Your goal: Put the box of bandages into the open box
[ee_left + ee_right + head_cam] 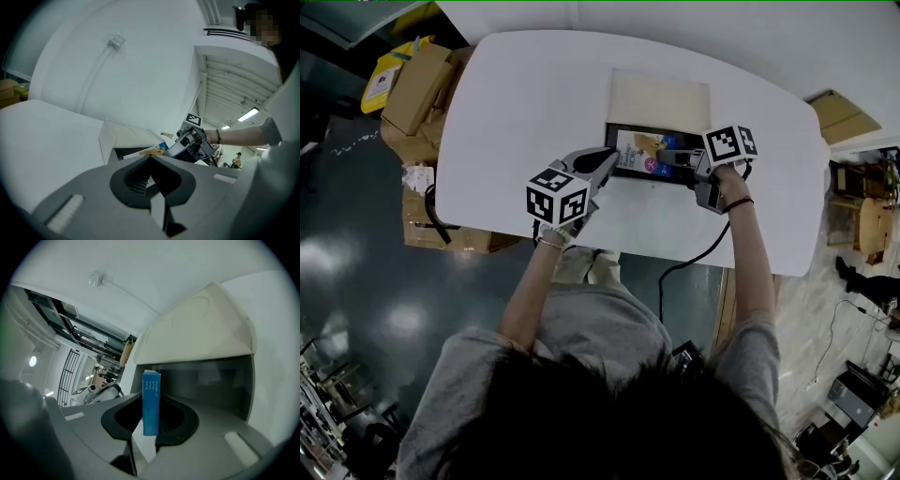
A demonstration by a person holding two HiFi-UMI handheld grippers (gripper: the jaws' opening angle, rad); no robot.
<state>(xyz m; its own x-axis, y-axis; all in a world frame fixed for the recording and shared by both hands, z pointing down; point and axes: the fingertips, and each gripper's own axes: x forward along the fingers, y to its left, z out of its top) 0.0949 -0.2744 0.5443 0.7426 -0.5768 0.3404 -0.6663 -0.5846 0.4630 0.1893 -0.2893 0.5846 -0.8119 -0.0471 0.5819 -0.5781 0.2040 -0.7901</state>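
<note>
Clamped upright and edge-on between the jaws of the right gripper (150, 427): the box of bandages (151, 401), blue along its narrow side, held just inside the mouth of the open box (201, 329). Visible only in the right gripper view: that thin blue edge, the dark empty inner wall behind it and the pale lid raised above.

From the head view, something else: the colourful printed face of the box of bandages (639, 148), lying flat over the open box's dark interior, right gripper (670, 157) at the open box's right end, left gripper (607, 157) at its left rim, all on the white table (525, 94). Brown cartons (417, 84) on the floor, well left of the open box.

From the left gripper view, looking across the open box's white left wall (107, 140) at the right gripper (176, 149) opposite. Between the left jaws, a narrow gap with a white printed strip in it. No telling from either view whether the pads press on it.
</note>
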